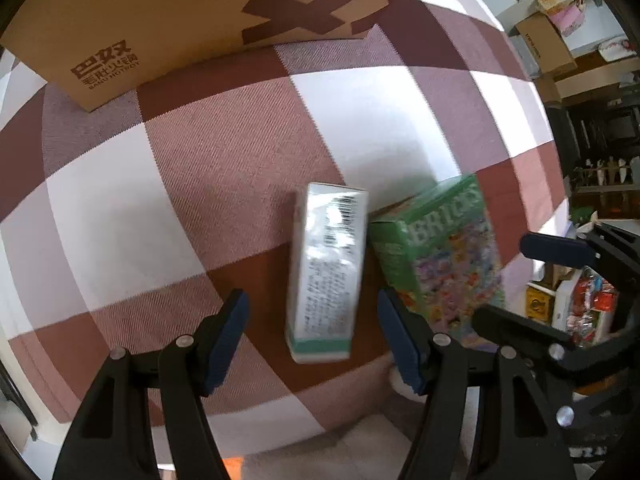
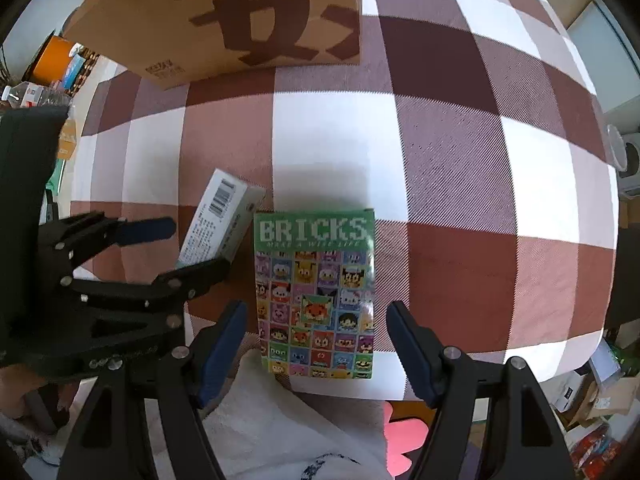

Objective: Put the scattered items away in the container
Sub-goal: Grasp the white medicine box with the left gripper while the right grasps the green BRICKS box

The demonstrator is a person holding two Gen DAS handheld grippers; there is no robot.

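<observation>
Two small boxes lie side by side on a table covered with a checked cloth (image 1: 224, 168) in brown, white and mauve. The white box (image 1: 326, 272), with a barcode and a teal end, lies flat. The green box (image 2: 316, 296), printed "BRICKS" above rows of cartoon faces, sits just to its right, and the two appear to touch at one corner.

The left gripper (image 1: 312, 340) points steeply down over the white box, its blue-padded jaws apart with the box between them and gaps on both sides. The right gripper (image 2: 316, 344) hangs over the green box in the same way, jaws wide, pads clear of the box.

A large cardboard box (image 2: 248, 20) with brown lettering stands at the far side of the cloth, well apart from both small boxes.
</observation>
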